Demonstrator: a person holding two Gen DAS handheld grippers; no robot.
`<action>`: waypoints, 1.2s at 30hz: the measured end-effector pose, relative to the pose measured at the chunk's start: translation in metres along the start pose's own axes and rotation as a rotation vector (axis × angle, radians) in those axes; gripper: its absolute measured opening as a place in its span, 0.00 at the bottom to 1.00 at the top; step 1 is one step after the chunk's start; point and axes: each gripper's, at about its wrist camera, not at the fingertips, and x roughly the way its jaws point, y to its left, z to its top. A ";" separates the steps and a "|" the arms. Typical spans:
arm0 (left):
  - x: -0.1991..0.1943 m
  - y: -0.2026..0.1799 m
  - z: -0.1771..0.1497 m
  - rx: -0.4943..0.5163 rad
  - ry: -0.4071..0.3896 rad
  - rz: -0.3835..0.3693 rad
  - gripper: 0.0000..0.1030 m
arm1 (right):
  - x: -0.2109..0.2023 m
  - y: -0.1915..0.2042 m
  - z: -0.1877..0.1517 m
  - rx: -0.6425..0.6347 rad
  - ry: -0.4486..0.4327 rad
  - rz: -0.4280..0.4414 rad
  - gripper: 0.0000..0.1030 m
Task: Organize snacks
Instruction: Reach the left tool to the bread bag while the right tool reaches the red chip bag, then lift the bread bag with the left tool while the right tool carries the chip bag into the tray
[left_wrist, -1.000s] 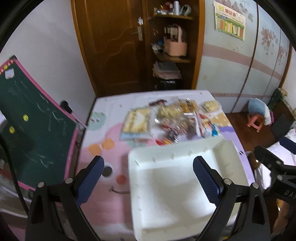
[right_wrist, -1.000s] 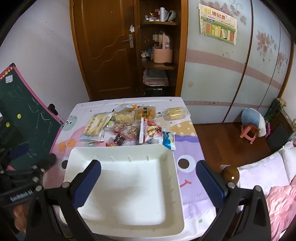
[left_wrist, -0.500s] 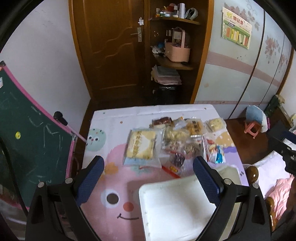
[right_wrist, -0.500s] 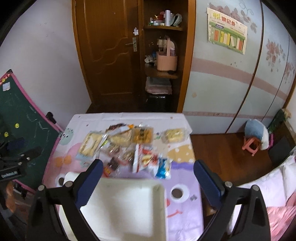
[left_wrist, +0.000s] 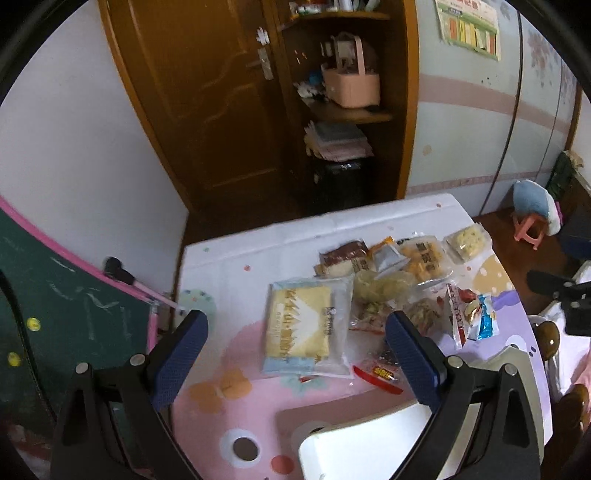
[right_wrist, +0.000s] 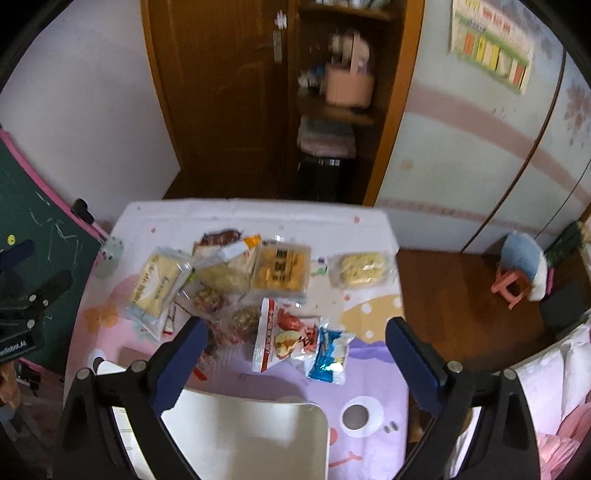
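- Presently, the left gripper (left_wrist: 295, 354) hangs above the table (left_wrist: 236, 258), jaws wide apart, nothing between them
- Right gripper (right_wrist: 293, 352) likewise spread wide and empty, having eased in only slightly
- Snack packets (right_wrist: 258, 288) lie heaped across the table's middle toward its far edge; a large yellow packet (left_wrist: 301, 328) sits at the heap's left side
- White tray (right_wrist: 251, 435) rests at the near edge, apart from both grippers

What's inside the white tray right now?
The white tray looks bare where visible, with no snacks inside. The snack packets lie on the table beyond it. Its near part is out of frame.
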 end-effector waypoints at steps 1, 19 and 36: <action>0.008 0.000 0.000 -0.007 0.007 -0.005 0.94 | 0.011 -0.001 0.000 0.008 0.021 0.005 0.93; 0.190 -0.003 -0.031 -0.106 0.386 -0.095 0.94 | 0.142 -0.013 -0.014 0.168 0.296 0.177 0.88; 0.238 0.003 -0.042 -0.211 0.495 -0.066 0.93 | 0.193 -0.010 -0.034 0.237 0.424 0.230 0.78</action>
